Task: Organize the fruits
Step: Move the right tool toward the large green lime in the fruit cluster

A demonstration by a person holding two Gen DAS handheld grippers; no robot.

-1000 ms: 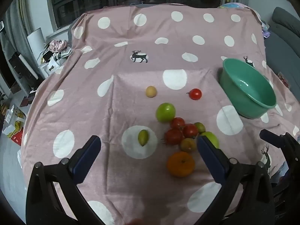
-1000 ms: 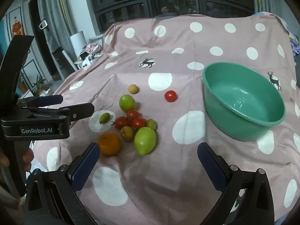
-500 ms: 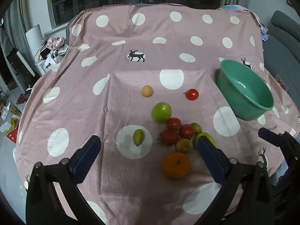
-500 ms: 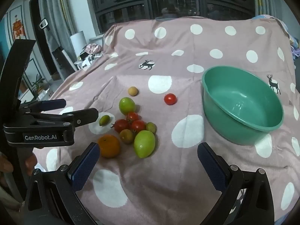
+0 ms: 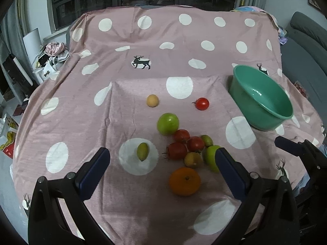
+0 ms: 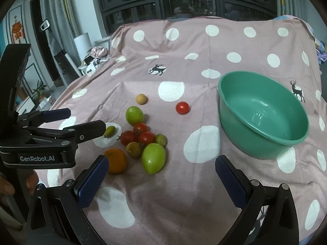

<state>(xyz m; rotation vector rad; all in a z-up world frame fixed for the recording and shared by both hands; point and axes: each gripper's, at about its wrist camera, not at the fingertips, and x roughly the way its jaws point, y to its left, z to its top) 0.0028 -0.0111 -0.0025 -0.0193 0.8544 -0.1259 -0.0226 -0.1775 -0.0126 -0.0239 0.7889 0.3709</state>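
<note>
Several fruits lie on a pink dotted cloth: an orange [image 5: 184, 181] [image 6: 115, 160], a round green fruit [image 5: 167, 124] [image 6: 134, 115], an oval green fruit [image 6: 153, 158], a cluster of red tomatoes [image 5: 185, 144] [image 6: 139, 134], a lone tomato [image 5: 202, 103] [image 6: 182, 107], a tan fruit [image 5: 152, 100] [image 6: 141, 98] and a small olive fruit [image 5: 142, 151]. An empty green bowl [image 5: 263, 106] [image 6: 263, 120] stands at the right. My left gripper [image 5: 161, 173] is open above the near fruits. My right gripper [image 6: 161, 175] is open and empty, nearer the bowl.
The left gripper's body [image 6: 40, 140] shows at the left of the right wrist view. The right gripper's finger [image 5: 290, 147] shows at the right of the left wrist view. The cloth drops off at the table's left edge; clutter [image 5: 53, 55] lies beyond. A grey sofa [image 5: 306, 40] stands at the right.
Both grippers have drawn back and up a little, so the fruits and bowl look slightly farther away. Nothing on the cloth has moved. Both grippers stay open.
</note>
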